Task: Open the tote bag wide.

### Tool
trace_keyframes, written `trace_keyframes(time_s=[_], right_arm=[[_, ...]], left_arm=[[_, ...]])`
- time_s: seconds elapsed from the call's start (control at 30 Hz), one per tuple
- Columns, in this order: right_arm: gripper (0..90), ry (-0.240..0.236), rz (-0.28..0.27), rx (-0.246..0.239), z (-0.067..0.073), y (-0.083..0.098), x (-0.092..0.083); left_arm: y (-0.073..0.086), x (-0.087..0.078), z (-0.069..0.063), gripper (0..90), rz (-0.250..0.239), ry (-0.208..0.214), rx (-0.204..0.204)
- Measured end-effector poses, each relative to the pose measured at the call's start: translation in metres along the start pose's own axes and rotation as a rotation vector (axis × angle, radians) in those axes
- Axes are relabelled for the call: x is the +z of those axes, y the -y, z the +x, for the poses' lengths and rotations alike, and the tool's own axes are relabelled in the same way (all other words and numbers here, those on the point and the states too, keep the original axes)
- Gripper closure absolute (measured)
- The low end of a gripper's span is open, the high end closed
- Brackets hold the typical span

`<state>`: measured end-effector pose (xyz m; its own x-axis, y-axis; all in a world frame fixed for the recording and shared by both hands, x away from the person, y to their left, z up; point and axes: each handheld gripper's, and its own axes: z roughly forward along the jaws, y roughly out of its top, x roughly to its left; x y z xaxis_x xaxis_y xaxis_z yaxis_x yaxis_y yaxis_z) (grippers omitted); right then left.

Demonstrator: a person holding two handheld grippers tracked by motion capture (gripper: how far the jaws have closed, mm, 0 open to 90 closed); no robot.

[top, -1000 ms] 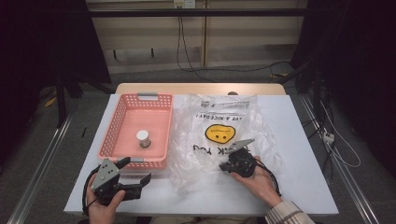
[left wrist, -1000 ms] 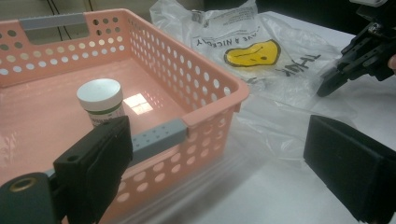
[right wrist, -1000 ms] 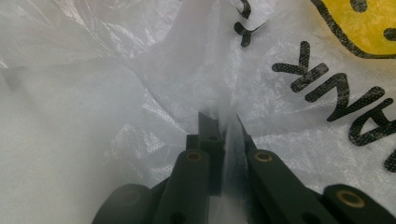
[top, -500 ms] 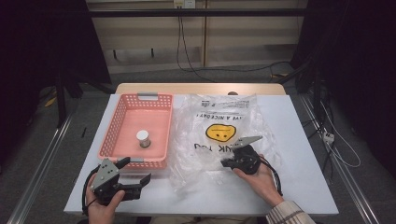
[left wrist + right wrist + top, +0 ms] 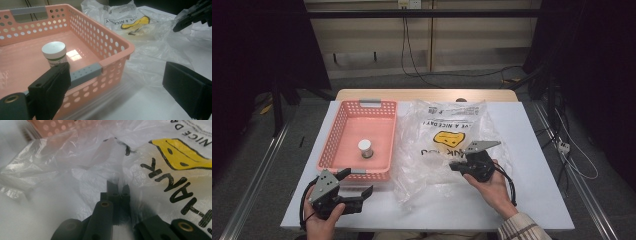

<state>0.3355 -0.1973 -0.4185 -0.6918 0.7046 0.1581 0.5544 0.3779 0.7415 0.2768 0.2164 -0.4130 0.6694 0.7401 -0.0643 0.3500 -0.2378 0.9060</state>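
Crinkled glossy clear plastic bag [image 5: 447, 150], smooth shiny pink plastic basket [image 5: 343, 125], matt black gripper [image 5: 455, 167]

Pink perforated basket [image 5: 343, 131] on the left half of the white worktop [image 5: 537, 165], grey handle inserts on its near and far rims. One small white-lidded jar [image 5: 365, 148] upright on the basket floor, green band on its label, clear of the walls. Wooden table edge [image 5: 422, 94] just behind the worktop. Cables [image 5: 412, 55] run down the back wall and across the floor
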Motion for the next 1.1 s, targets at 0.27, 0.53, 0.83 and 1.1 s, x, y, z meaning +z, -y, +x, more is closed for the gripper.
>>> trace_keyframes(time_s=[0.27,0.53,0.83,1.1], right_arm=[[90.0,-0.034,-0.075,-0.021,-0.001,-0.017,-0.008],[90.0,-0.031,-0.125,-0.032,0.000,-0.029,-0.015],[90.0,-0.015,-0.176,-0.052,-0.001,-0.049,-0.026],[90.0,0.002,-0.229,-0.061,-0.005,-0.064,-0.034]], left_arm=[[0.000,0.000,0.001,7.6,0.003,0.000,0.002],[0.000,0.000,0.000,7.6,-0.001,0.003,-0.004],[0.000,0.000,0.001,7.6,-0.001,0.003,-0.004],[0.001,0.000,0.001,7.5,0.000,0.002,-0.003]])
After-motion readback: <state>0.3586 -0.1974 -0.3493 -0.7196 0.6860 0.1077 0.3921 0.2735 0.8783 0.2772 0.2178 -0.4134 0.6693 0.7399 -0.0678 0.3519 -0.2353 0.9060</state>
